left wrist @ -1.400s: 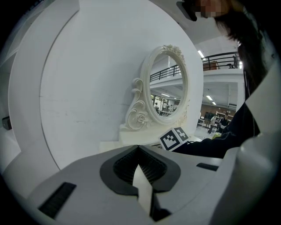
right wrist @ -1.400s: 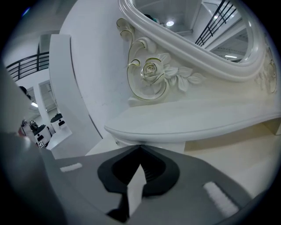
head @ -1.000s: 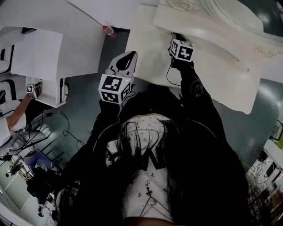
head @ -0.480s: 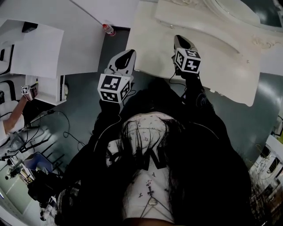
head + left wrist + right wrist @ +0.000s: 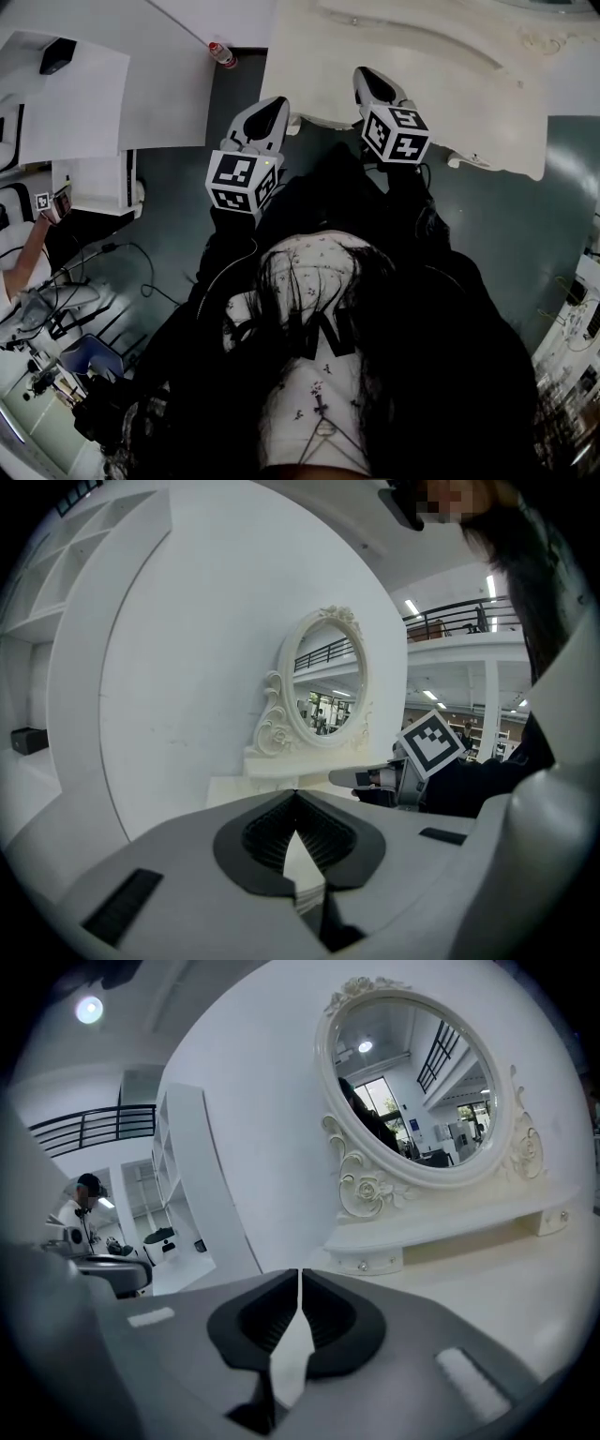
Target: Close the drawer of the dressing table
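the 2 jaws of the left gripper (image 5: 265, 114) and of the right gripper (image 5: 372, 84) are pressed together on nothing, tips aimed at the dressing table (image 5: 469, 94), whose front edge runs crosswise just ahead, the right gripper being judged nearer and the drawer hidden beneath that edge.

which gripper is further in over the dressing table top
The right gripper: its jaws lie over the dressing table top, while the left gripper sits at its left corner.

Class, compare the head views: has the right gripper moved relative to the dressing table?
Yes. The right gripper has drawn back from over the dressing table top to its front edge, toward the person.
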A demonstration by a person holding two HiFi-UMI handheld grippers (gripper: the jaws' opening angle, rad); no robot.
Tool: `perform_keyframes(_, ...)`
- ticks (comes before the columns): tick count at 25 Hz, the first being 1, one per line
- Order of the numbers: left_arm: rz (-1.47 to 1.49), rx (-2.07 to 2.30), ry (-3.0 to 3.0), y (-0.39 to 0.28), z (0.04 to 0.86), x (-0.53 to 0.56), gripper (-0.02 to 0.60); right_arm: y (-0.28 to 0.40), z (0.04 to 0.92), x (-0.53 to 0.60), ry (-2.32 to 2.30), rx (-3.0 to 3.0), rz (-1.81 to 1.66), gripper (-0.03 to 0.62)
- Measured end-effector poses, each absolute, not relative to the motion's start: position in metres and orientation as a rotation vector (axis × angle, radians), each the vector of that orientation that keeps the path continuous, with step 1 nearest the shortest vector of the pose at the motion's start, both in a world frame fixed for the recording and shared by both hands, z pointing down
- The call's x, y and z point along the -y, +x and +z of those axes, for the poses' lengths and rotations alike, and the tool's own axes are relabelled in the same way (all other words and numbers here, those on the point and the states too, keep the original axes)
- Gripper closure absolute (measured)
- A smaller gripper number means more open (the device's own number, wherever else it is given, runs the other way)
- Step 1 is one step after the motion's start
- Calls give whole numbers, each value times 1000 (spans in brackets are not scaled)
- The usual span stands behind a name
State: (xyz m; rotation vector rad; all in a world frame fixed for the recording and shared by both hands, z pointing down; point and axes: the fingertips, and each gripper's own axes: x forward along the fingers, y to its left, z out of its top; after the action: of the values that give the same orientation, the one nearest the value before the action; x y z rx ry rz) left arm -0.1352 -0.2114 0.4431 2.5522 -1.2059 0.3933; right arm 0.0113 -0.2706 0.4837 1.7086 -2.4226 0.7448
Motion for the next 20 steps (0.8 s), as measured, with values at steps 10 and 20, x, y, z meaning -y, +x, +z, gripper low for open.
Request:
perform_keyframes(10, 372, 1074, 2594, -135, 464, 146, 581, -24, 485, 172, 1705, 2418, 733, 571)
perform_keyframes(20, 348, 1033, 2693, -104, 441, 123, 581, -34, 482, 127, 1626, 2451, 674, 571)
